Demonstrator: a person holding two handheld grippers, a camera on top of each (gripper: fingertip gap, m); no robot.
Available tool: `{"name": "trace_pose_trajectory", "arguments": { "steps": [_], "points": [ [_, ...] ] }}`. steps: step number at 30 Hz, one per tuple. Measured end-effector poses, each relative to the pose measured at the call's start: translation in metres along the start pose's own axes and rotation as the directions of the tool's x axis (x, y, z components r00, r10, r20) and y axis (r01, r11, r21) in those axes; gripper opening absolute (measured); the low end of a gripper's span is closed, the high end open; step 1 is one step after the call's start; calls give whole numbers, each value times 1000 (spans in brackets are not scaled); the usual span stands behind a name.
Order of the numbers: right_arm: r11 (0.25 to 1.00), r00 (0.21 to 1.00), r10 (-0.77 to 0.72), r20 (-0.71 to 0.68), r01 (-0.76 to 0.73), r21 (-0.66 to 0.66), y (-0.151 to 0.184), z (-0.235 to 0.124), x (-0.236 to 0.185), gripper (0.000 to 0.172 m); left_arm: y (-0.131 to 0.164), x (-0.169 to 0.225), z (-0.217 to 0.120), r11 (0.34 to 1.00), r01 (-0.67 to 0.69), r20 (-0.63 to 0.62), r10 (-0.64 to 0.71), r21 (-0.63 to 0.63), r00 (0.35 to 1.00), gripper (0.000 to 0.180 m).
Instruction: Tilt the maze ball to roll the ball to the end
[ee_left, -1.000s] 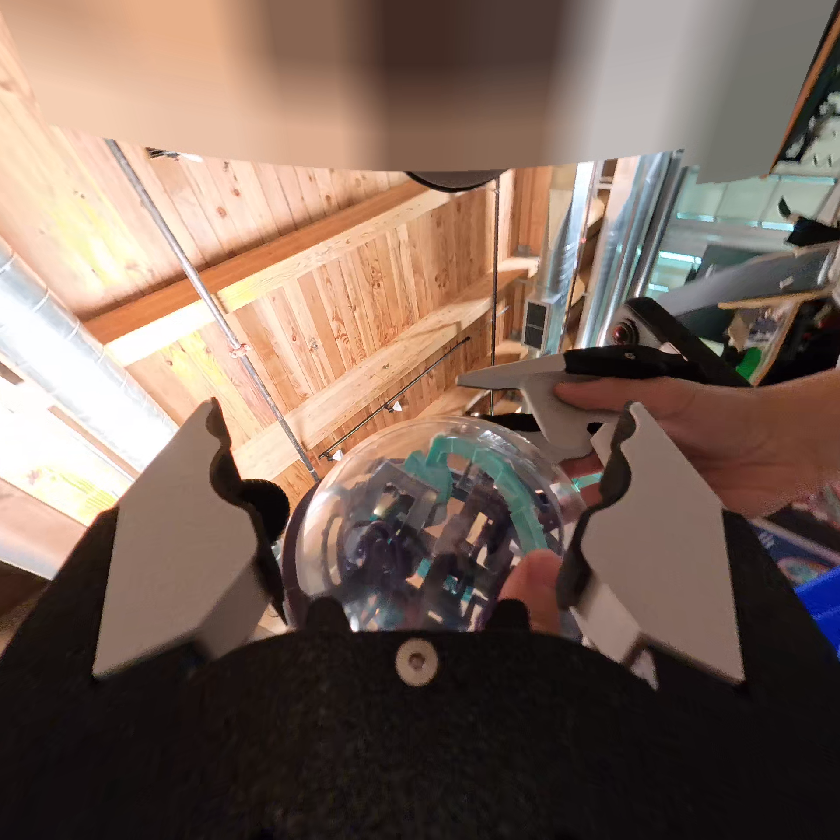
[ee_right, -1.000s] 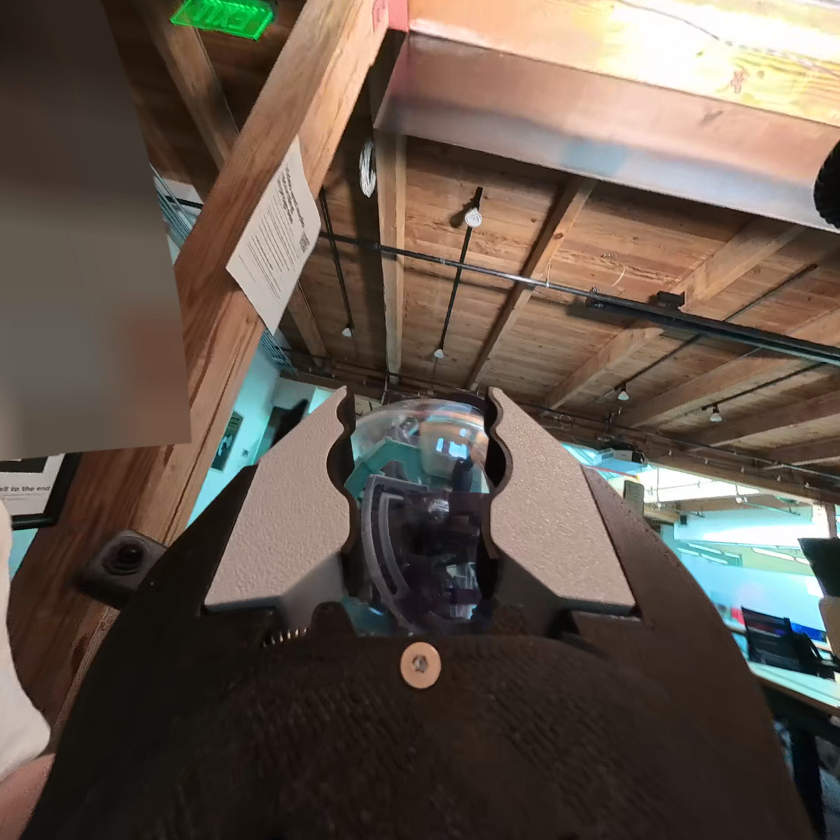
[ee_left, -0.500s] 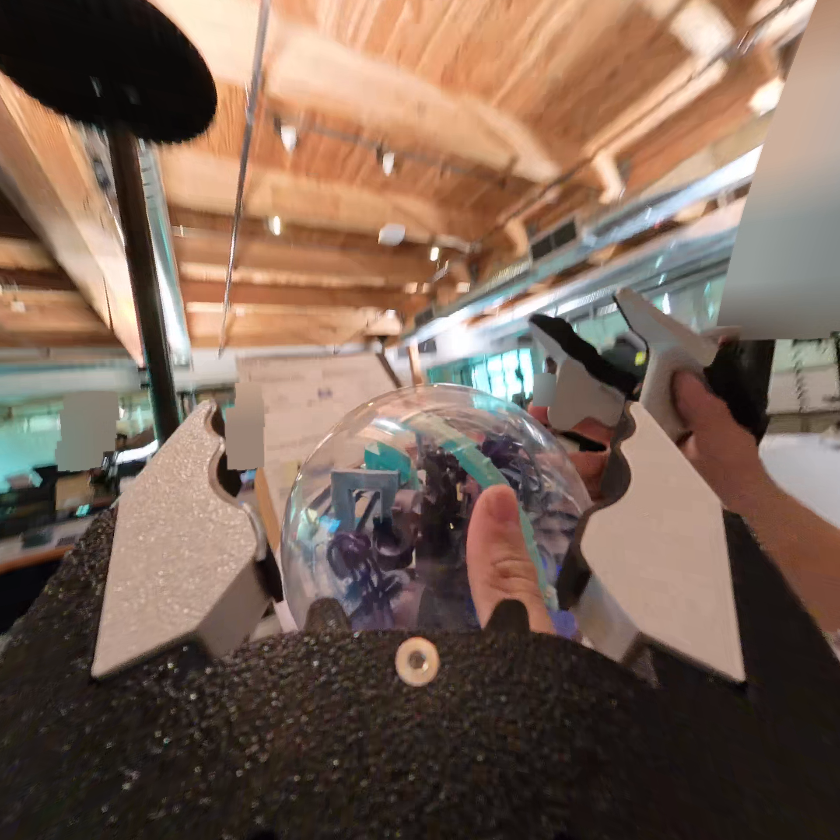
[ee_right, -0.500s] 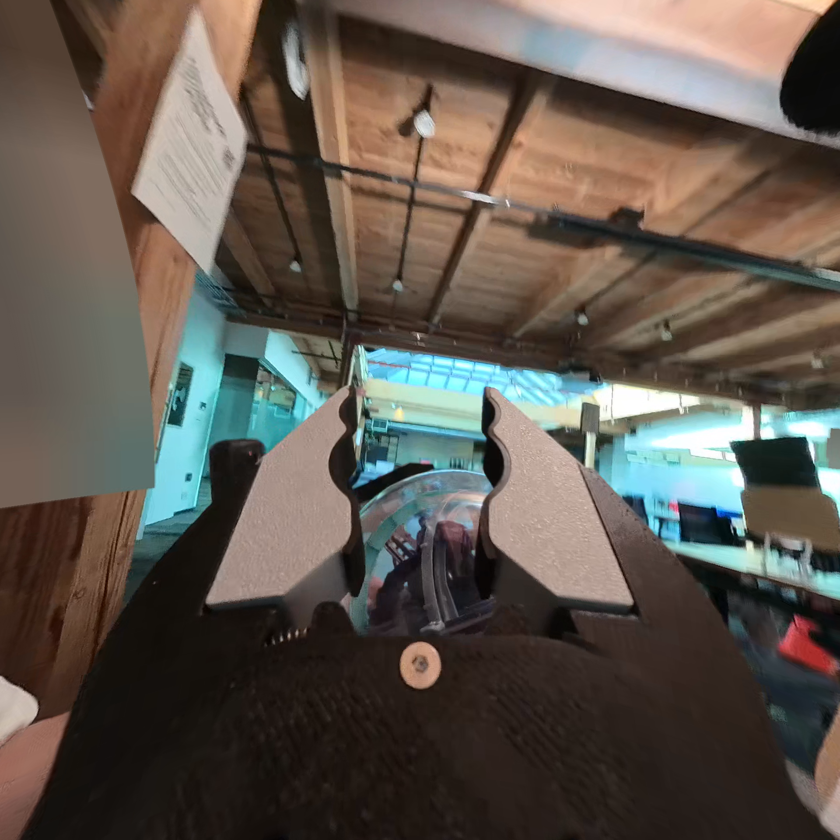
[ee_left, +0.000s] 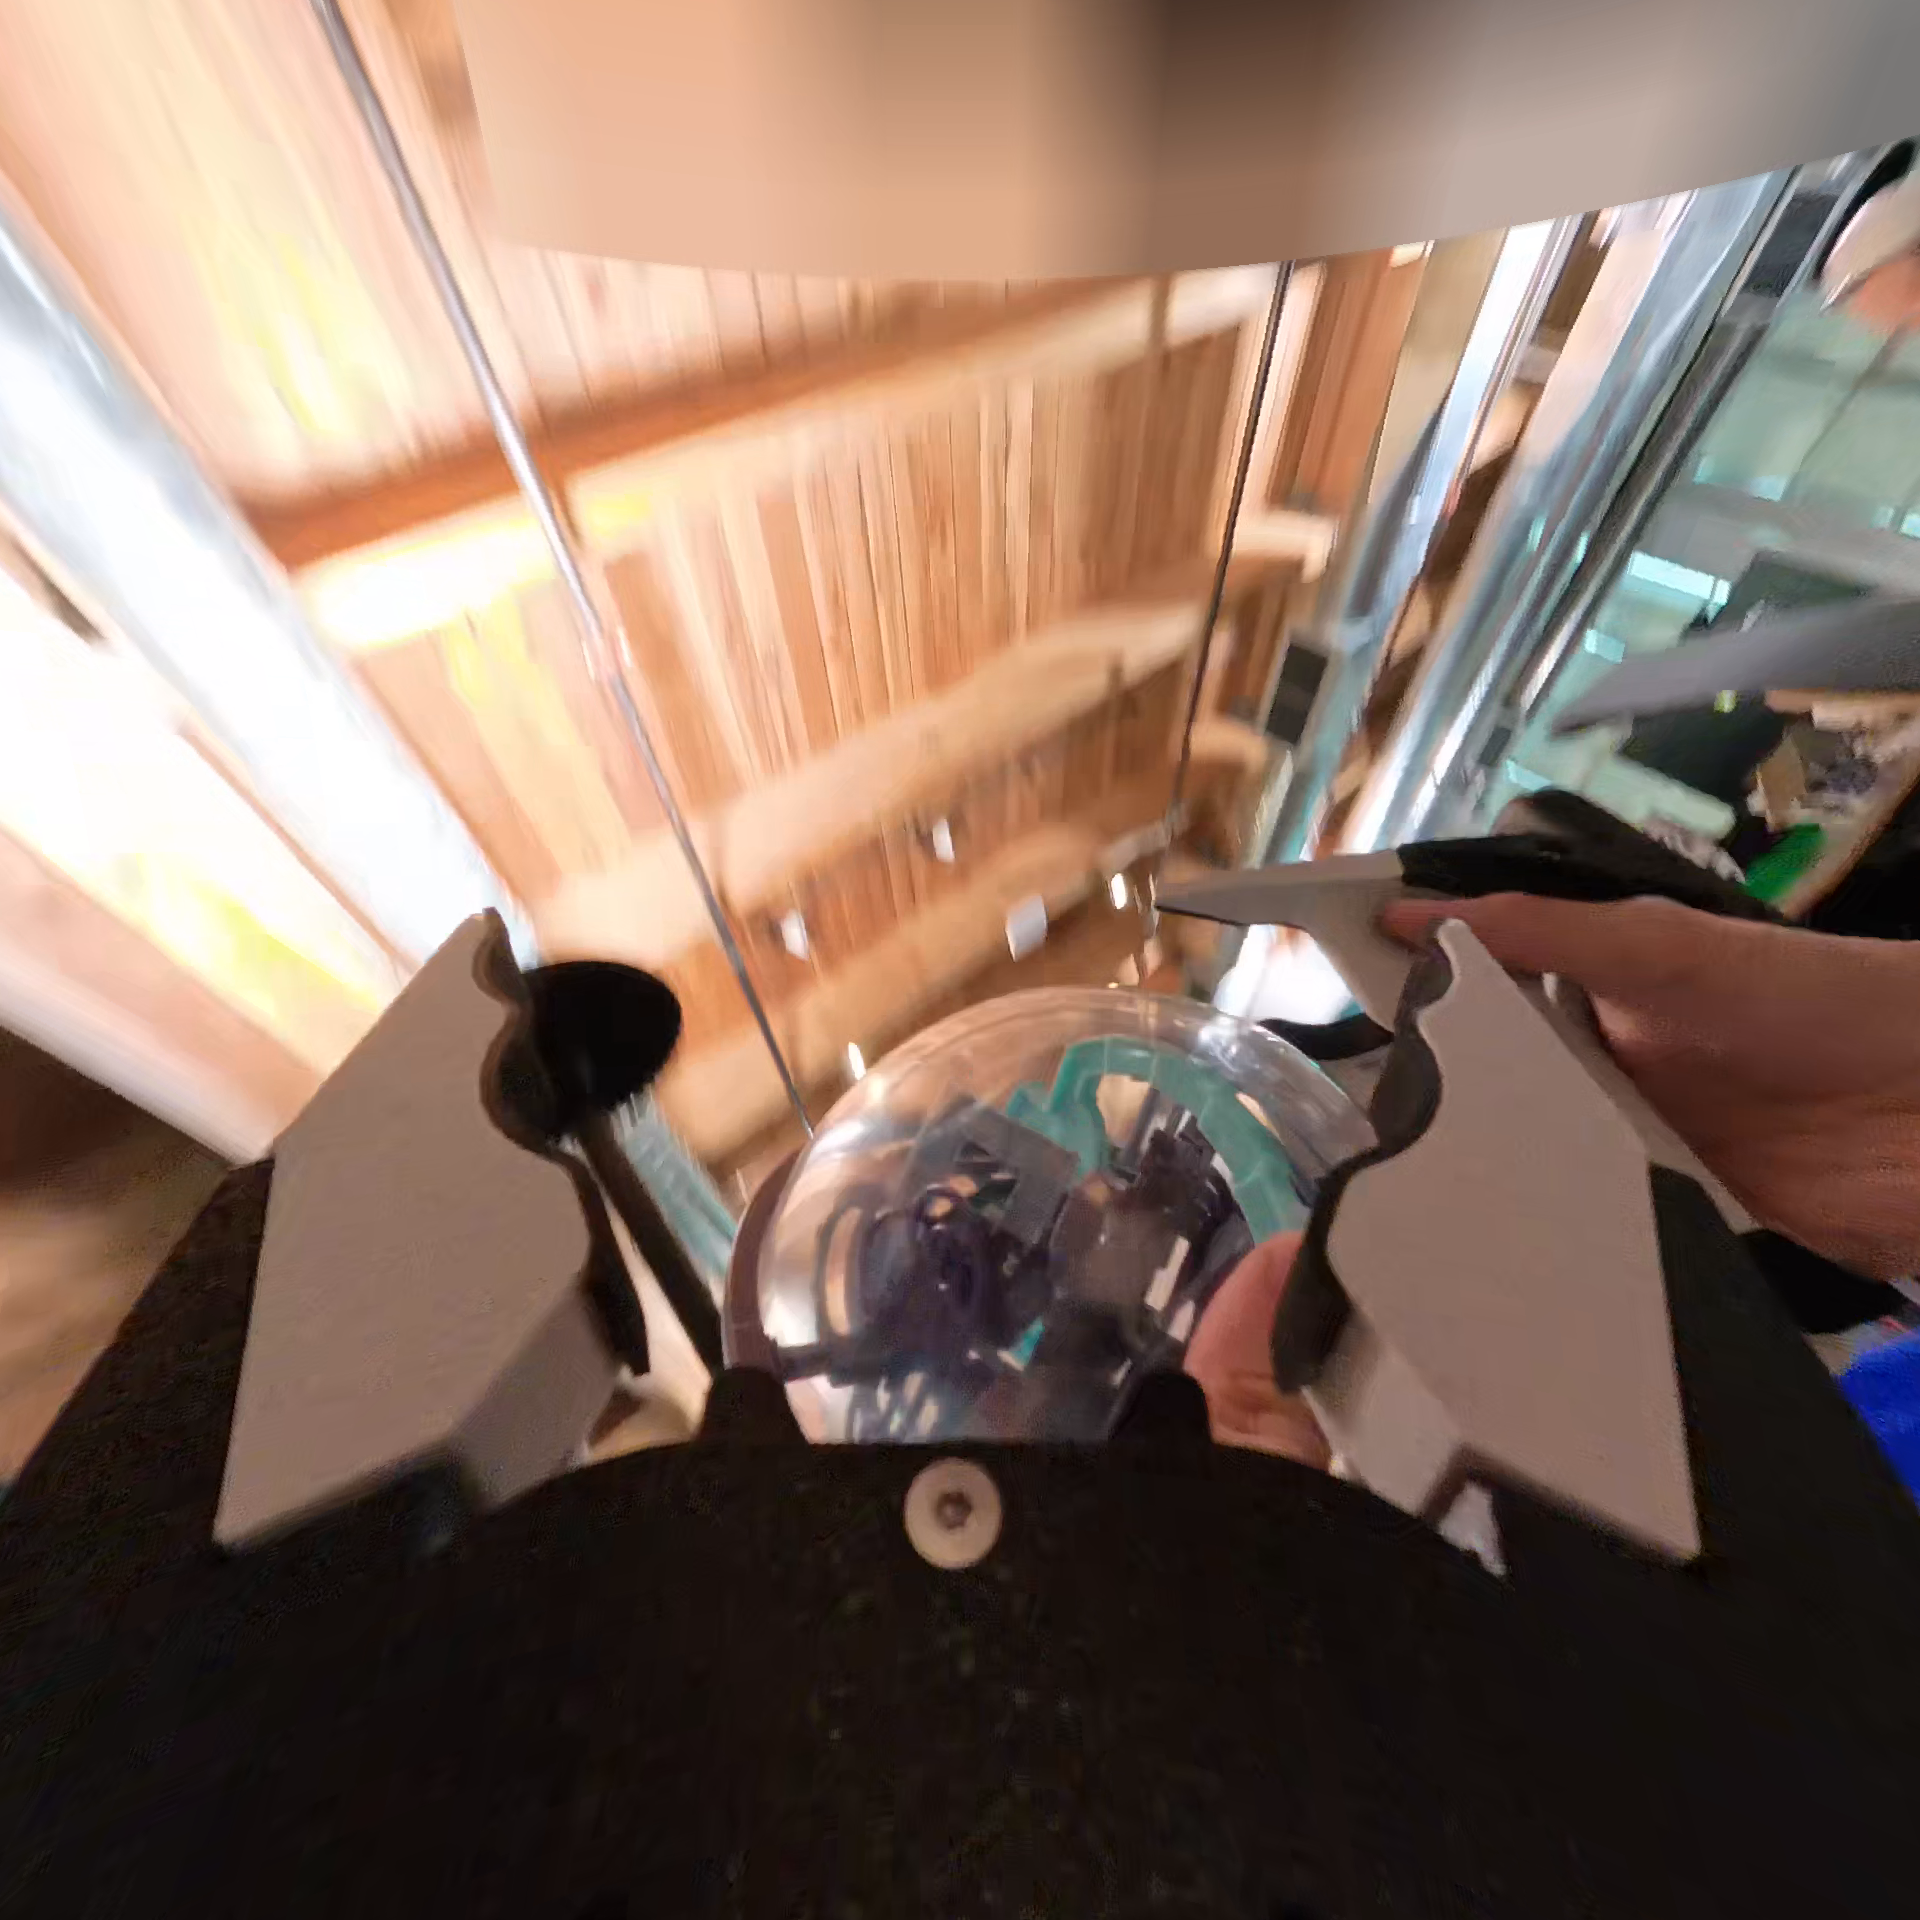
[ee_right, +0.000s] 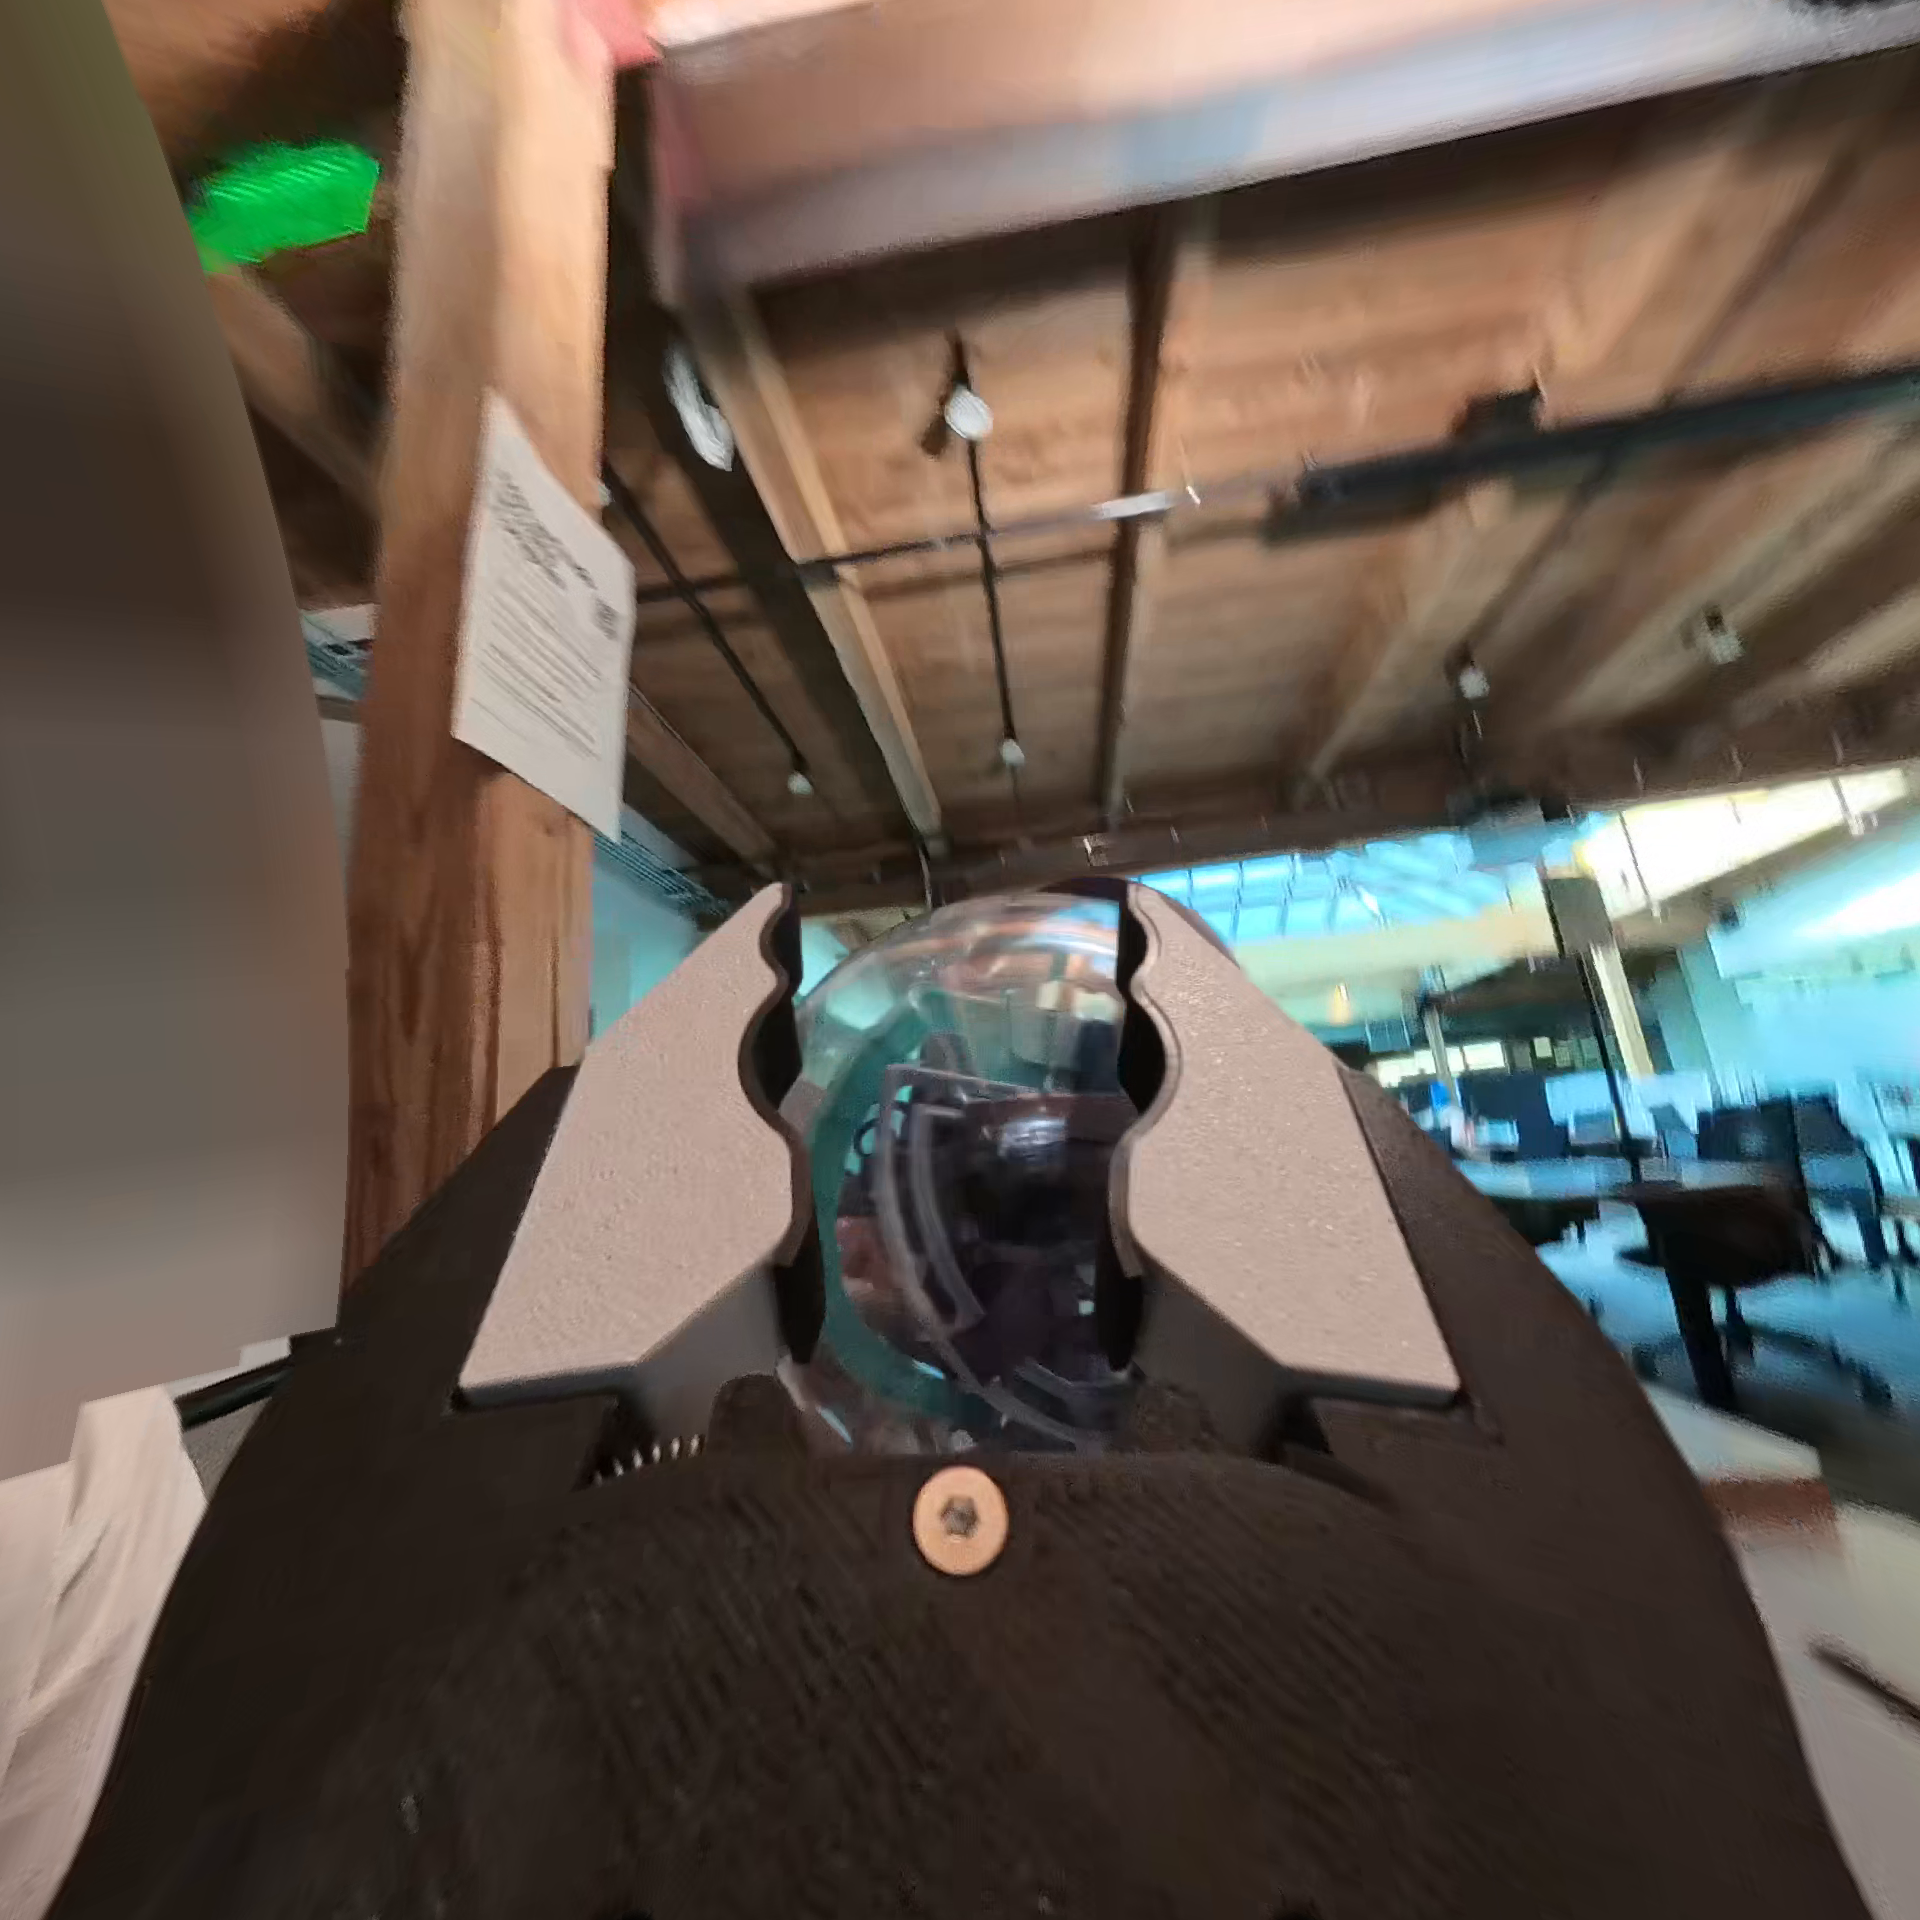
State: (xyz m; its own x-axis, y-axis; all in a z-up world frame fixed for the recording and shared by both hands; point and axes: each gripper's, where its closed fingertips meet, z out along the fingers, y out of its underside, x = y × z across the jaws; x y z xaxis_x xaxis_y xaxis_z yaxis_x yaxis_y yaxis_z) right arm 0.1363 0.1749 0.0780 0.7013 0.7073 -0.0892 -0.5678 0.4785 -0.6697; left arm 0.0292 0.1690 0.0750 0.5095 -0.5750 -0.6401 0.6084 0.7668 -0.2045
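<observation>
At frame centre, the right gripper clamps the clear maze ball, while the left gripper stands wide open around it.

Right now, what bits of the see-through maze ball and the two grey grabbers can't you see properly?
- Little rolling ball: inside the clear plastic maze ball, left wrist view; too small, lost among teal and purple tracks and glare.
- Maze ball's underside: both views; cut off by each black gripper body.
- Left gripper pads' contact: a thumb covers the right side.
- Ball's sides: right wrist view, behind the right gripper fingers.
- Wooden ceiling: motion-blurred.
</observation>
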Motion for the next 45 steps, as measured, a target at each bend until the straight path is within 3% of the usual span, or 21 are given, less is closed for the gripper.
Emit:
{"name": "trace_pose_trajectory", "arguments": {
  "steps": [1, 3, 6, 10, 12, 14, 20, 23, 27, 31, 35, 45],
  "points": [
    [999, 999, -37, 26, 37, 14, -7, 1, -10, 57, -11, 1, -4, 997, -20, 2, 20, 71, 1000, 154],
    [994, 995, -101, -2, 101, -53, -3, 5, -11, 58, 16, -14, -3, 988, 152, 100, -148, -36, 984, 152],
    [954, 962, -266, -55, 255, -160, 11, 2, -2, 54, 82, -23, -12, 815, 528, 255, -472, -237, 843, 157],
    [925, 932, -361, -47, 351, -143, -1, 6, -14, 49, 102, -34, -23, 613, 767, 302, -707, -188, 639, 157],
    [921, 930, -367, -23, 360, -149, -1, 7, -19, 51, 103, -34, -24, 557, 815, 287, -763, -162, 579, 157],
    [926, 937, -350, -16, 343, -159, 2, 6, -18, 51, 102, -39, -26, 586, 800, 295, -748, -125, 594, 157],
    [974, 970, -221, -105, 216, -63, -15, -3, 4, 50, 78, -42, -21, 750, 658, 247, -625, -74, 741, 157],
    [987, 982, -162, -95, 162, -4, -23, -6, 5, 49, 40, -35, -14, 888, 459, 141, -458, 25, 878, 156],
    [987, 986, -156, -50, 158, 25, -23, -5, -3, 49, -1, -16, -8, 974, 204, 42, -209, 96, 977, 156],
    [979, 979, -204, 10, 204, 30, -18, -1, -19, 54, -32, 9, -7, 979, 50, -74, -36, 196, 997, 156],
    [962, 962, -271, 36, 270, 34, -19, 1, -31, 61, -36, 25, -5, 981, -34, -121, 58, 193, 991, 157],
    [915, 910, -404, 95, 404, 19, -14, 5, -51, 65, -38, 26, -8, 975, 10, -145, 23, 223, 989, 157]
  ]
}}
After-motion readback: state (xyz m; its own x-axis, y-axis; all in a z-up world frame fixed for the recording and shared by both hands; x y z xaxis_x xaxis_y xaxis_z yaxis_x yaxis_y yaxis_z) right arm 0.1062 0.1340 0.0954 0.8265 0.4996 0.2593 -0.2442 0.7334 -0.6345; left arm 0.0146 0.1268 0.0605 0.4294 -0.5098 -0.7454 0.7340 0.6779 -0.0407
